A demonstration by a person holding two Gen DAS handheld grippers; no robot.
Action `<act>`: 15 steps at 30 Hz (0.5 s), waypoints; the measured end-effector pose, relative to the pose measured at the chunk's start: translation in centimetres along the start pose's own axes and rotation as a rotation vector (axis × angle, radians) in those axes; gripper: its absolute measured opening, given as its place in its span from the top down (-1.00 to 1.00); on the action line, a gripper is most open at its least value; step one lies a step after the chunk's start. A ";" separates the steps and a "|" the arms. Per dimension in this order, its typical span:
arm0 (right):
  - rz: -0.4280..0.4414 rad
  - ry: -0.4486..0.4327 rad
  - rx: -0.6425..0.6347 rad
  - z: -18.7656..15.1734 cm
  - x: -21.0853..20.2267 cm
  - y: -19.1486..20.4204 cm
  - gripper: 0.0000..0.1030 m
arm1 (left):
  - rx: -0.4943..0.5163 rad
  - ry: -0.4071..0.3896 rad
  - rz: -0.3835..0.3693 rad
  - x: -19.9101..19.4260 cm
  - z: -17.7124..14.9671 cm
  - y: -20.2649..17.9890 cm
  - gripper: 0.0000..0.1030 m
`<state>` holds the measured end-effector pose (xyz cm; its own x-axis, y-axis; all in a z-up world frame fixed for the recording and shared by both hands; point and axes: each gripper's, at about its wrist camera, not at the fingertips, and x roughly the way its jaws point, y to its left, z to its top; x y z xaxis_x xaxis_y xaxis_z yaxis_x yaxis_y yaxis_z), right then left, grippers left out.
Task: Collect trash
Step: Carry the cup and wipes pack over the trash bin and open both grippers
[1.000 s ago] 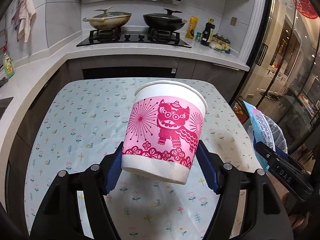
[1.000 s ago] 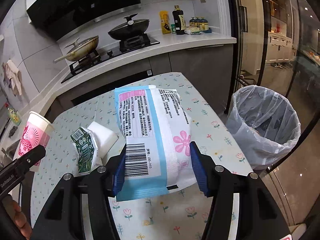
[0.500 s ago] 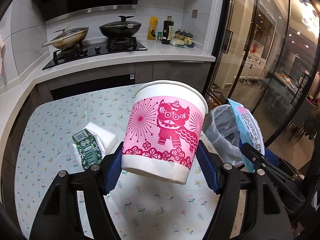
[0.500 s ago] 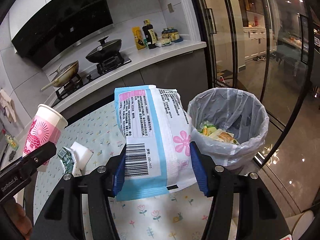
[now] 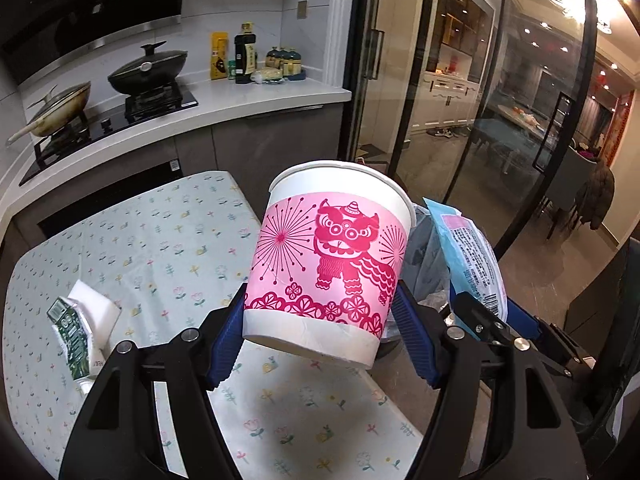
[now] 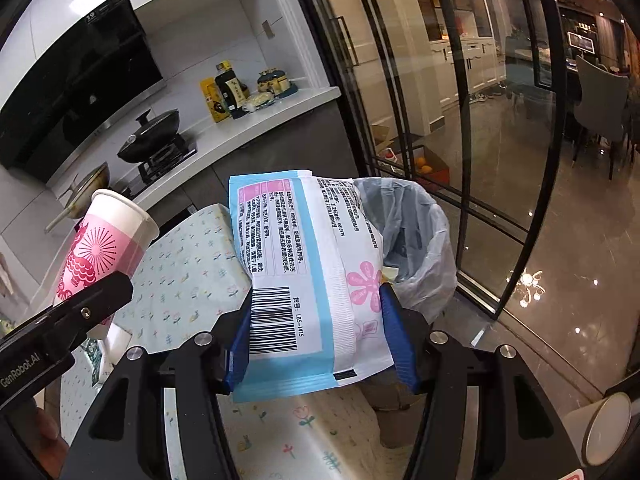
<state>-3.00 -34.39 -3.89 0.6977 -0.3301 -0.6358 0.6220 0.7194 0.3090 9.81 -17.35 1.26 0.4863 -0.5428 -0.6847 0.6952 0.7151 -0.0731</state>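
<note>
On the far left of the flower-print table (image 5: 168, 248), a crumpled green carton (image 5: 70, 334) lies touching a white foam block (image 5: 94, 304); both sit near the table's left edge. Further right, the left gripper (image 5: 320, 332) clamps a pink-and-white paper cup (image 5: 332, 264) between its blue pads, one pad on each side of the cup's lower wall. The cup is upright with a slight tilt, lifted clear of the table, and its inside cannot be seen from either view. Just right of the cup, partly behind it, stands the bin (image 6: 416, 240), lined with a pale translucent bag, on the floor off the table's right end. Only a scrap of yellowish waste (image 6: 390, 272) shows inside the bin; the rest of its contents is hidden. The right gripper (image 6: 316, 340) grasps a blue-and-white wipes packet (image 6: 304, 272) across its width, barcode end nearest the camera, held in the air in front of the bin's near rim. Both grippers point forward and downward, side by side, the left one's finger (image 6: 64, 320) showing at the left edge of the right wrist view.
</note>
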 end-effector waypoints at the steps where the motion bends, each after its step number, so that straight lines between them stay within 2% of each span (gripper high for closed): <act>1: -0.004 0.000 0.005 0.2 0.2 -0.6 -0.08 | 0.007 0.005 -0.007 0.4 0.1 -0.6 -0.28; 9: -0.033 0.009 0.045 1.6 2.2 -3.9 -0.08 | 0.048 0.048 -0.039 4.6 1.2 -4.4 -0.29; 15: -0.050 0.027 0.073 2.2 4.1 -5.8 -0.08 | 0.051 0.098 -0.054 8.3 2.2 -5.4 -0.29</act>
<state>-2.96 -41.26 -6.80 0.6559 -0.3472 -0.6703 0.6806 0.6559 0.3263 11.21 -26.65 -2.44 0.3946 -0.5326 -0.7487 0.7466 0.6608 -0.0766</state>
